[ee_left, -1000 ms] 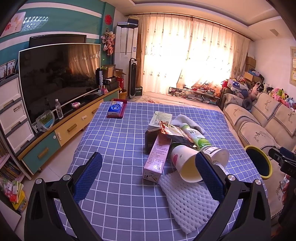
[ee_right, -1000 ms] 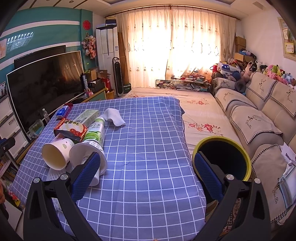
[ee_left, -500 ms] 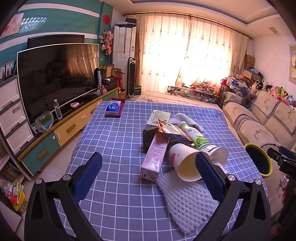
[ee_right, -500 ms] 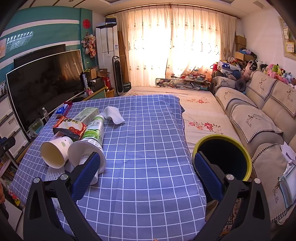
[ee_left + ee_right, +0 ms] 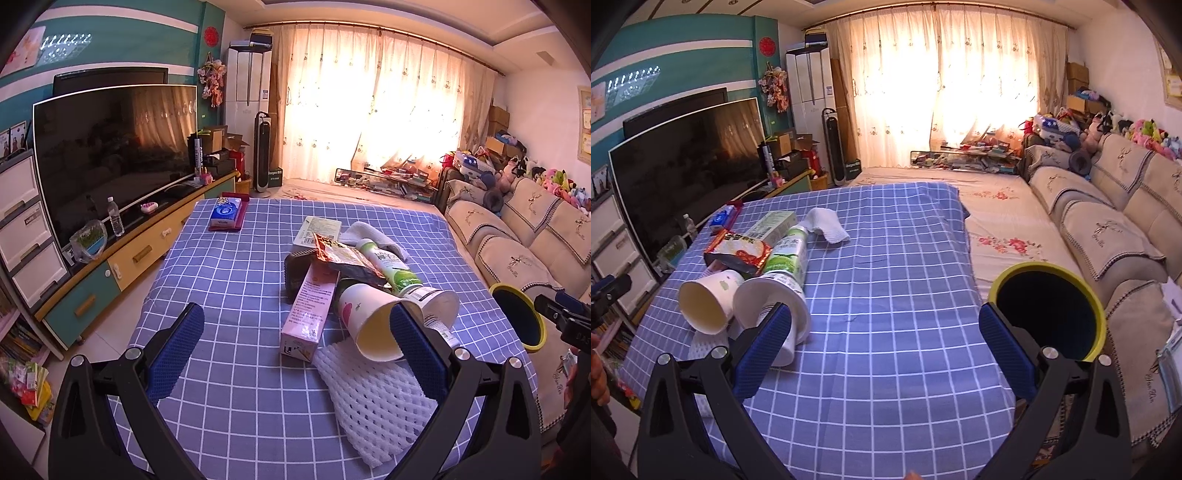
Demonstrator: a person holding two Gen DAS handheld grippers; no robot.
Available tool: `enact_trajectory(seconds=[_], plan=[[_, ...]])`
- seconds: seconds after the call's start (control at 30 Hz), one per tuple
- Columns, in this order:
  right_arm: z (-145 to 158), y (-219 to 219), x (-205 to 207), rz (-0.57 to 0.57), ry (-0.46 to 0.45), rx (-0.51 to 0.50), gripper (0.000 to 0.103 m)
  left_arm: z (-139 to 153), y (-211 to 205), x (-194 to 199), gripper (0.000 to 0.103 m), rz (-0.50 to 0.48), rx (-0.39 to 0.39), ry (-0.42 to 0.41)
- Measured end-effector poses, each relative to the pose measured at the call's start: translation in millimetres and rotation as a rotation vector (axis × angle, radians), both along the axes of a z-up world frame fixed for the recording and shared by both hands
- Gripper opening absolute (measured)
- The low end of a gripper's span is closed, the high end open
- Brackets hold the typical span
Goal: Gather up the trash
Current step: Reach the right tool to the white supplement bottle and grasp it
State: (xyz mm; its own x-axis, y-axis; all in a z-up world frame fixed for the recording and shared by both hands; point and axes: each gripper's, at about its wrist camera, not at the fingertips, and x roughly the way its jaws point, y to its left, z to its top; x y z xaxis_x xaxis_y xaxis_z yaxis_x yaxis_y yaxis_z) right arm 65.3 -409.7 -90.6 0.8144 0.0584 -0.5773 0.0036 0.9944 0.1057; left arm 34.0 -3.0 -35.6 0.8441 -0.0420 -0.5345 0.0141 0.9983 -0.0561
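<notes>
A heap of trash lies on the blue checked tablecloth point(image 5: 229, 280): a pink carton point(image 5: 310, 310), two tipped paper cups point(image 5: 365, 321) point(image 5: 709, 302), a green bottle point(image 5: 391, 262) point(image 5: 786, 254), a red snack bag point(image 5: 343, 254) point(image 5: 738, 253), white foam netting point(image 5: 373, 398) and a white cloth point(image 5: 827, 225). My left gripper point(image 5: 295, 350) is open, just short of the carton. My right gripper point(image 5: 886, 350) is open over bare cloth, its left finger in front of the second cup point(image 5: 768, 299). A yellow-rimmed bin point(image 5: 1049, 306) point(image 5: 517, 321) stands off the table's right edge.
A tissue pack point(image 5: 225, 216) lies at the table's far left. The TV point(image 5: 110, 155) and cabinet point(image 5: 122, 258) run along the left. A sofa point(image 5: 1108, 229) lines the right wall, and a floral mat point(image 5: 1008, 229) covers the floor between.
Both views have shifted only slightly; the trash pile sits a touch lower and nearer in the left wrist view. Both grippers stay open and hold nothing.
</notes>
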Motion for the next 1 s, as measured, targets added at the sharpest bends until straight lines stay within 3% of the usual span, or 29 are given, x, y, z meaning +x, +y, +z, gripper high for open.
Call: enact_trajectory(seconds=[0.4, 0.47, 0.63, 0.73, 1.0], plan=[[-15.0, 13.8, 20.5, 0.084, 0.039, 0.042, 0.096, 4.6, 12.6, 51.3, 0.099, 0.040, 0.018, -0.040], [-18.2, 19.2, 27.1, 0.106, 0.050, 0.041, 0.091, 3.6, 14.1, 65.6, 0.099, 0.052, 0.034, -0.046], [-27.1, 33.6, 44.7, 0.159, 0.080, 0.054, 0.060, 0.3, 21.5, 99.3, 0.099, 0.071, 0.033, -0.046], [-27.7, 44.4, 44.0, 0.202, 0.063, 0.066, 0.048, -3.3, 27.3, 116.9, 0.099, 0.078, 0.014, -0.037], [-41.8, 89.2, 36.5, 0.357, 0.108, 0.032, 0.039, -12.8, 24.8, 142.8, 0.099, 0.065, 0.027, -0.038]])
